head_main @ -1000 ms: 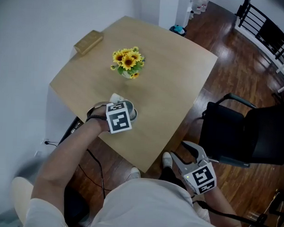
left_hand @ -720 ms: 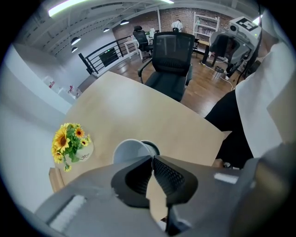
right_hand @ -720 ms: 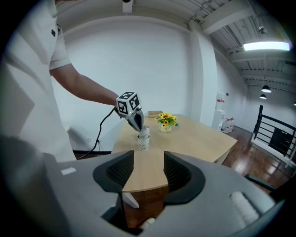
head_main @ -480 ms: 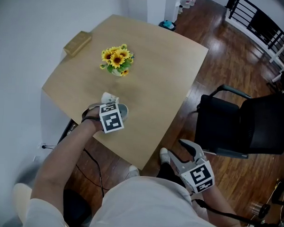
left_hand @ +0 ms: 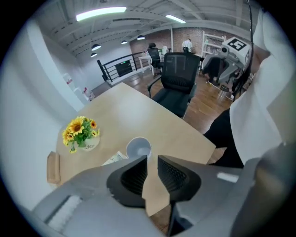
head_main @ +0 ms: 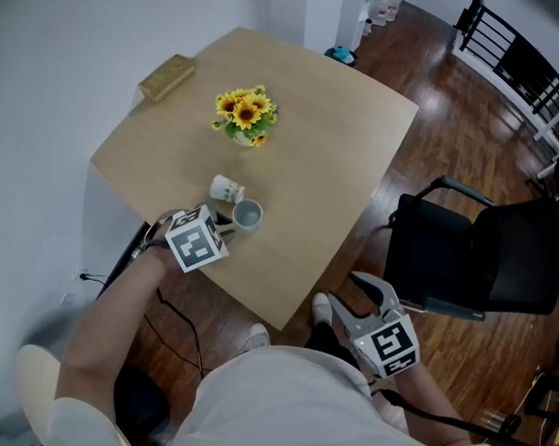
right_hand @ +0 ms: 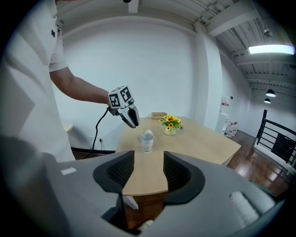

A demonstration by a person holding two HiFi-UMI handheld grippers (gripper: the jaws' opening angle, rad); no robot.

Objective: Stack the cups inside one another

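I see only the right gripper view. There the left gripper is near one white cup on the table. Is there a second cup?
Observer: Yes. In the head view a second cup lies on its side next to the upright cup, not inside it.
Operator: Does the left gripper hold one of them?
Observer: No. In the left gripper view the left gripper has nothing between its jaws. They have just been opening and stand a little apart.
Operator: Where is my right gripper?
Observer: The head view shows the right gripper off the table, above the wooden floor.

White shirt (head_main: 281, 402); grey left claw (left_hand: 152, 158), right claw (right_hand: 149, 153); black ribbed pads (right_hand: 175, 172).
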